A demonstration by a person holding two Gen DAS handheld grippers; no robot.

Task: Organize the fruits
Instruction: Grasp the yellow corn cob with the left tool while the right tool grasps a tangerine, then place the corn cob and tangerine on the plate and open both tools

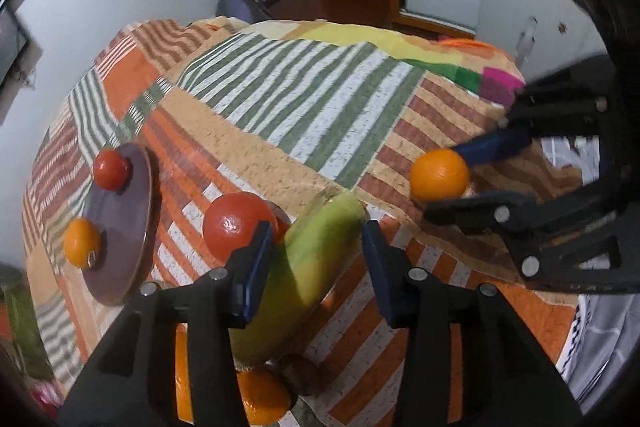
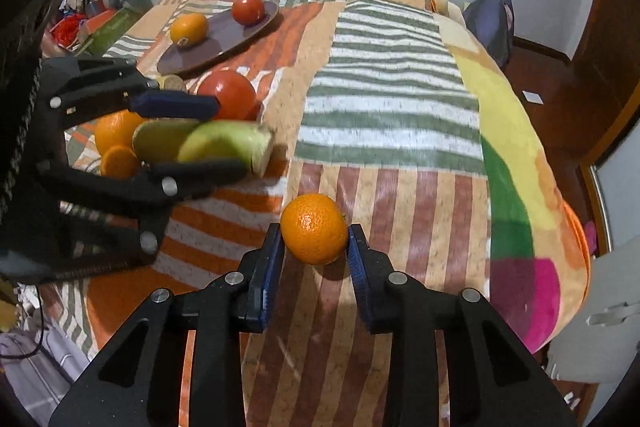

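Observation:
My right gripper [image 2: 315, 239] is shut on an orange [image 2: 314, 229], held just above the striped cloth; the orange also shows in the left wrist view [image 1: 439, 174]. My left gripper [image 1: 318, 247] is open around a green-yellow fruit [image 1: 308, 271], which also shows in the right wrist view [image 2: 224, 143]; its left pad is near the fruit, its right pad apart. A brown plate [image 1: 124, 227] at the left holds a tomato [image 1: 112, 169] and an orange [image 1: 82, 243]. A bigger tomato [image 1: 236, 223] lies left of the green fruit.
More oranges [image 1: 262, 401] and a brown fruit [image 1: 302, 373] lie under my left gripper. The striped cloth [image 2: 380, 99] covers a bed or table that drops away at the edges. A white fridge [image 1: 528, 7] and a dark bag [image 2: 494, 23] stand beyond.

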